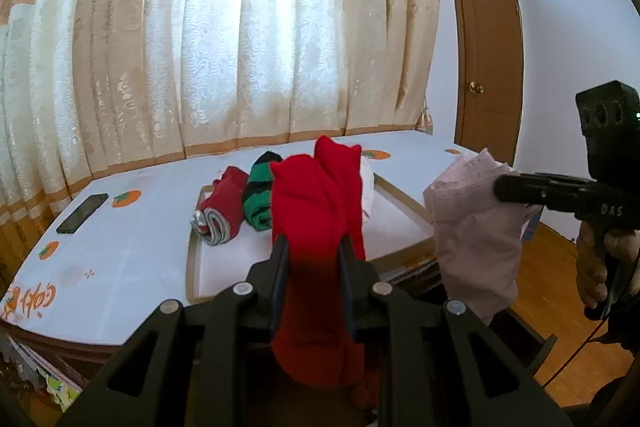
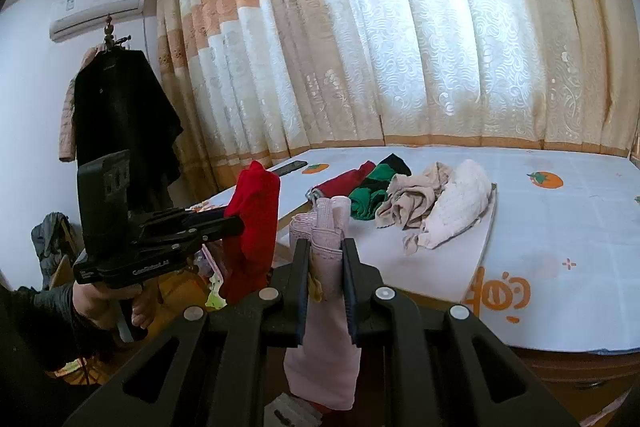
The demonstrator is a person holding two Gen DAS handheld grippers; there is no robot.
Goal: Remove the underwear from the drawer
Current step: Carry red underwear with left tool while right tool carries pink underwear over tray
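Nearest at six o'clock, the left gripper [image 1: 313, 247] is clamped on a bright red underwear [image 1: 316, 211], the cloth bunched above the jaws and drooping below them. Over at three o'clock the right gripper [image 2: 326, 247] is pinched tight on a pale pink underwear [image 2: 324, 347] with a lace edge, hanging free in the air. Beyond, at twelve o'clock, a shallow drawer [image 1: 404, 203] lies on the bed [image 1: 120, 259], with a dark red roll [image 1: 222, 207] and a green-and-black piece [image 1: 258, 203] in it. A phone [image 1: 82, 213] lies at ten o'clock. Farthest back hangs the curtain [image 1: 240, 47].
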